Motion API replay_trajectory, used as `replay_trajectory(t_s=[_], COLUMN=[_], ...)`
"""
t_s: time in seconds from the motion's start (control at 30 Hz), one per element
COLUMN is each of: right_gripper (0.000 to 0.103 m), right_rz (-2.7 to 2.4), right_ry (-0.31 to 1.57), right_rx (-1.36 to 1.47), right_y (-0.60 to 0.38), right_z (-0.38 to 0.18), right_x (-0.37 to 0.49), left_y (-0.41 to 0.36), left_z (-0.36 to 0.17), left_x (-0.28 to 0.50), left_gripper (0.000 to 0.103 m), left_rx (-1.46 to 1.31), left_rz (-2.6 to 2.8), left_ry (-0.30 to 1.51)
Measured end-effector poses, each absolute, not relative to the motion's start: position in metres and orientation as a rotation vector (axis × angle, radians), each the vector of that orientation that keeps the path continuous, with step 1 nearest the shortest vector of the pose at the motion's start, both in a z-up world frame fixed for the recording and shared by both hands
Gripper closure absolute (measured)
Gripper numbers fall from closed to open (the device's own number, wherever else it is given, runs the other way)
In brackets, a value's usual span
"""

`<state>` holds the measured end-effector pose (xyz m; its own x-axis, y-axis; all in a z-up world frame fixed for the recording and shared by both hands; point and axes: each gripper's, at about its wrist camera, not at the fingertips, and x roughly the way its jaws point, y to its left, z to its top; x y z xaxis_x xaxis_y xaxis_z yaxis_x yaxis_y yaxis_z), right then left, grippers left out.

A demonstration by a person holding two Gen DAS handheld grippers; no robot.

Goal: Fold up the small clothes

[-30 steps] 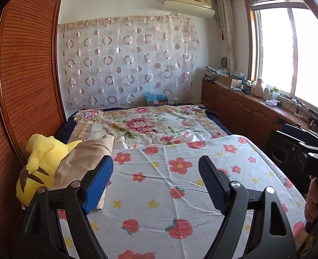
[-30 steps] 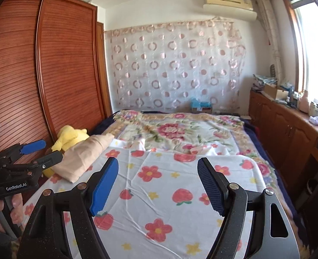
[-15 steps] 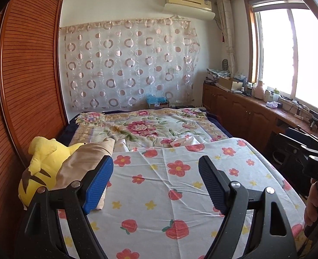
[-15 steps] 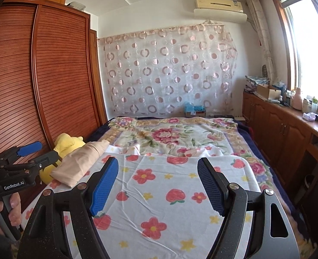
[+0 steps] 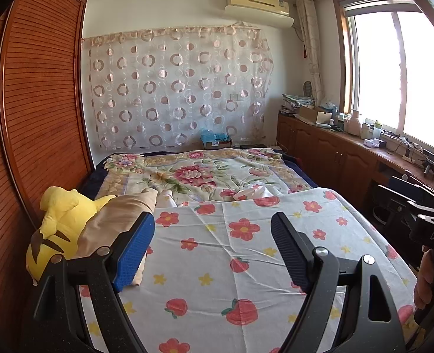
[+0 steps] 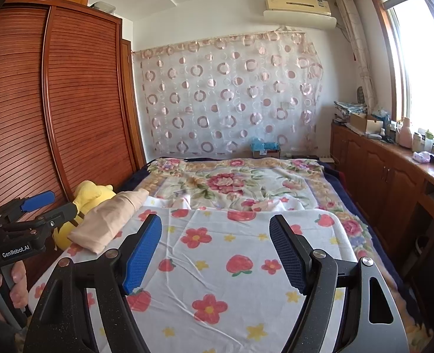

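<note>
A folded beige garment point(image 5: 114, 220) lies at the left edge of the bed and leans on a yellow plush toy point(image 5: 61, 223); it also shows in the right wrist view point(image 6: 111, 220). My left gripper point(image 5: 212, 247) is open and empty, held above the flowered white sheet point(image 5: 231, 253), with the garment just behind its left finger. My right gripper point(image 6: 215, 250) is open and empty above the same sheet point(image 6: 217, 264). The left gripper also shows at the left edge of the right wrist view point(image 6: 31, 211), beside the garment.
A red-brown wooden wardrobe point(image 6: 55, 111) runs along the left of the bed. A low wooden cabinet point(image 6: 393, 176) with bottles and boxes stands under the window on the right. A rose-patterned blanket point(image 5: 202, 173) covers the far half of the bed.
Both grippers have tilted upward and pulled back a little, so more of the ceiling and far wall shows. Both stay open and empty. The garment has not moved.
</note>
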<state>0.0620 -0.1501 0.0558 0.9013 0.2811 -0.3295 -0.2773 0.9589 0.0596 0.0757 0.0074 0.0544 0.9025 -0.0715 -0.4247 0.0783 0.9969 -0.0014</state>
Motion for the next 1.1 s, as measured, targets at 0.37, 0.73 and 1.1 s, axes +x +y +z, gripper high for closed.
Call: replay_trajectory(t_s=[0.37,0.73,1.1], right_gripper=[0.026,0.026,0.026], right_rz=[0.285,0.286,0.282], right_ry=[0.346,0.345,0.344], right_rx=[0.011,0.008,0.005], right_y=[-0.1531,-0.1548,-0.1559], right_z=[0.0575,0.0577,0.0581], right_x=[0.0638,0.063,0.063], left_y=[0.0088,0.009,0.0102], left_z=[0.0543,0.0528,0.0518], left_x=[0.0752,0.075,0.0748], left_gripper=[0.021,0.021,0.021], left_rx=[0.014,0.016,0.016], left_rz=[-0.078,-0.077,-0.076], left_ry=[0.435,0.433,0.43])
